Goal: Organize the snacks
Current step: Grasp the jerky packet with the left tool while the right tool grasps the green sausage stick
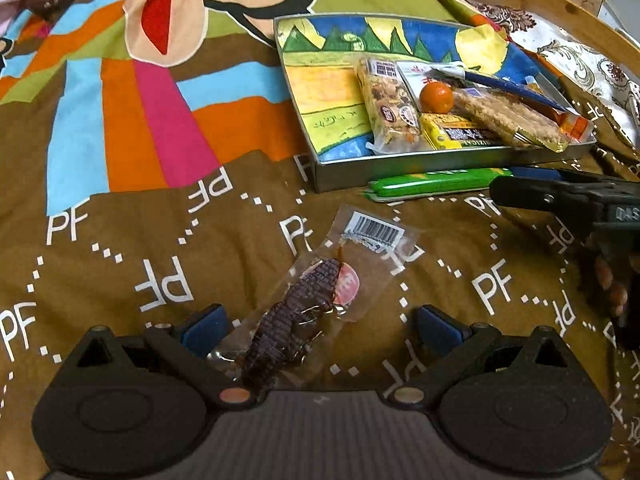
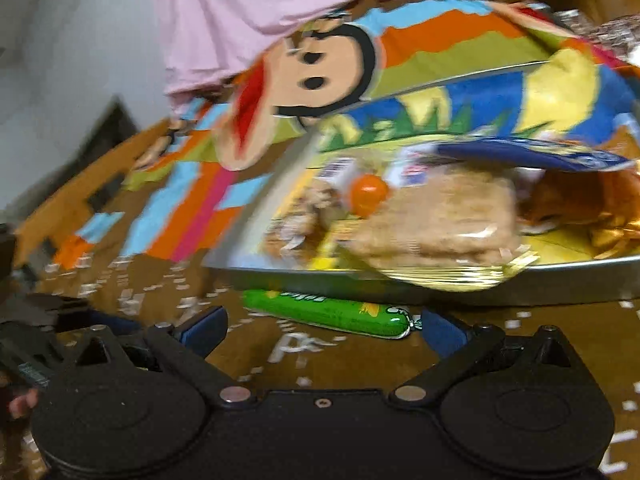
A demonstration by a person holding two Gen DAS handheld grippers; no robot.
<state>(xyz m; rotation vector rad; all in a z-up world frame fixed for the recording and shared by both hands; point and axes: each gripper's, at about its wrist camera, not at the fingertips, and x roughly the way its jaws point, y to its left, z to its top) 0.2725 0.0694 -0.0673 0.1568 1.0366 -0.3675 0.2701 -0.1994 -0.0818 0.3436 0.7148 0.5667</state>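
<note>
Brown bedding (image 1: 240, 240) printed with white letters and a bright cartoon serves as the work surface, with pink cloth (image 2: 248, 8) seen beyond it. A metal tray (image 1: 440, 162) lined with a painted landscape is taken as the landmark. Inside the tray, toward its right half, several wrapped snack bars (image 1: 390, 108) and a small orange fruit (image 1: 436, 97) are gathered, presumably as the sorted pile. Just in front of the tray's near wall, a green sausage stick (image 1: 436, 184) is left on the bedding, outside the tray. Further in front of the tray, a clear packet of dark dried meat (image 1: 308, 308) lies flat, also unsorted.

The left gripper (image 1: 320, 330) is held low over that packet with its fingers spread wide, one on each side of the packet's near end; contact is not evident. It is judged to be lined up for a pick. The right gripper (image 2: 324, 332) is likewise spread and empty, pointed at the green sausage stick in a blurred right wrist view. Both items are judged to be destined for the tray.
</note>
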